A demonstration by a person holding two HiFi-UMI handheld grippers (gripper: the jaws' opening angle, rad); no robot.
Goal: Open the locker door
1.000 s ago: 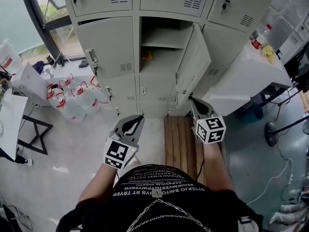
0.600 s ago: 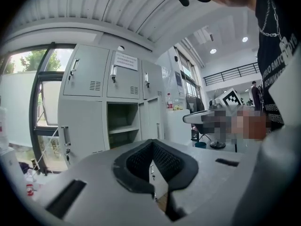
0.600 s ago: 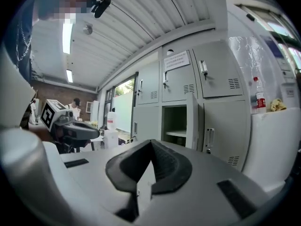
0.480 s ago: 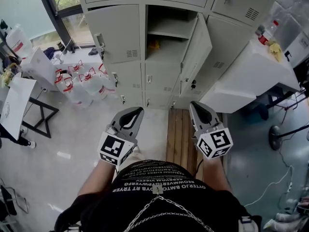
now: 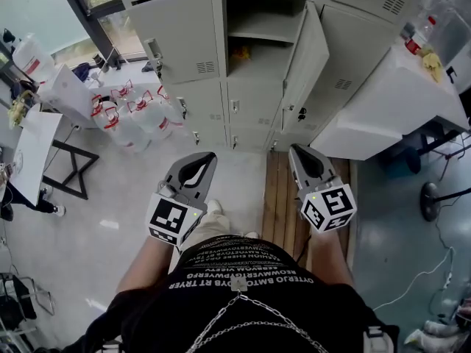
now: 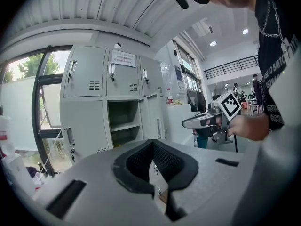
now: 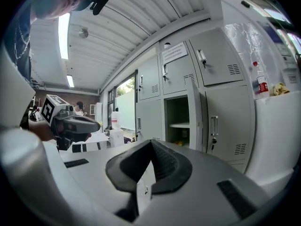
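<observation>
Locker door (image 5: 305, 65): middle column, already swung open to the right, exposing a shelf (image 5: 257, 35) and a yellow item (image 5: 241, 52) too small to identify; the task looks complete. Left tool (image 5: 200, 157) and right tool (image 5: 298, 151): both closed on nothing, held near the person's waist, well apart from the lockers. Compared with a second ago, both tools are drawn back toward the body and the lockers stand farther off, with the door's swing unchanged.
</observation>
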